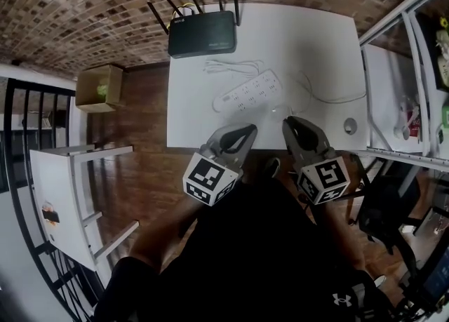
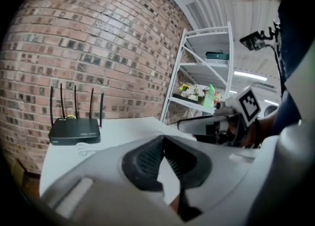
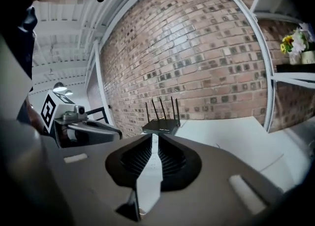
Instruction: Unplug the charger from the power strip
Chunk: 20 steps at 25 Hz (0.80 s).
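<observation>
A white power strip lies slantwise in the middle of the white table. A small white lump sits by its near right end, and a thin white cable runs off to the right; whether it is the charger is too small to tell. Both grippers hover side by side over the table's near edge, apart from the strip. My left gripper is shut, tips touching, and empty. My right gripper shows a narrow slit between its tips, with nothing in it.
A black router with several antennas stands at the table's far edge, a coiled white cord before it. A white shelf rack is on the right, a cardboard box on the floor to the left. A brick wall lies beyond.
</observation>
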Tool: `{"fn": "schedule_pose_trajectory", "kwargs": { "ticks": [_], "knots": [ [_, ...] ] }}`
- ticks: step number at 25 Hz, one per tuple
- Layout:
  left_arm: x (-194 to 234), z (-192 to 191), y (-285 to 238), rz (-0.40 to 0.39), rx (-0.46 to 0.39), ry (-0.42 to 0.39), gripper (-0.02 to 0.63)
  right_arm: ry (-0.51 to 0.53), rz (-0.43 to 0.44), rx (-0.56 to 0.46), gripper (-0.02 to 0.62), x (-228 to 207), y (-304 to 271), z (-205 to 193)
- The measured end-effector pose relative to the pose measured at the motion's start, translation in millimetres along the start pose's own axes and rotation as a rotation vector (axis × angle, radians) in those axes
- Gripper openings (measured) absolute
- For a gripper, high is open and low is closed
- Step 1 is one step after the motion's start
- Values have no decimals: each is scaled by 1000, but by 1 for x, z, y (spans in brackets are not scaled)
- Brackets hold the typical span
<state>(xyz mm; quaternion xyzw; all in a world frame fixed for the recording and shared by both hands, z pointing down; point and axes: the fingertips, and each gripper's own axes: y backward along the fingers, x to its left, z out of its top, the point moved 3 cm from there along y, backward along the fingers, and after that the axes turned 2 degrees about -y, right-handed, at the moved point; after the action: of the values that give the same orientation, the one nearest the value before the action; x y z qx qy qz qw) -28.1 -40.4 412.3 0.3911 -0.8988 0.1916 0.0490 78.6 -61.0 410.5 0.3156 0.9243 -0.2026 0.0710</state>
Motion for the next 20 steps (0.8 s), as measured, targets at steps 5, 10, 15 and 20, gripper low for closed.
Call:
{"fn": "schedule_pose_trajectory", "kwargs": {
  "ticks": [5,10,15,20],
  "knots": [
    [-6,27,9,23,-97,-107,5,46,-24,-57,38,7,2,15],
    [-3,31,12,36,-112,-99,5,40,-19,-87,35,10,1,18],
    [4,26,11,56,-113,-94,5,61,-9,-94,35,11,1,17],
    [6,26,12,59,-115,-87,5,58,-21,-87,35,10,1,16]
  ]
}}
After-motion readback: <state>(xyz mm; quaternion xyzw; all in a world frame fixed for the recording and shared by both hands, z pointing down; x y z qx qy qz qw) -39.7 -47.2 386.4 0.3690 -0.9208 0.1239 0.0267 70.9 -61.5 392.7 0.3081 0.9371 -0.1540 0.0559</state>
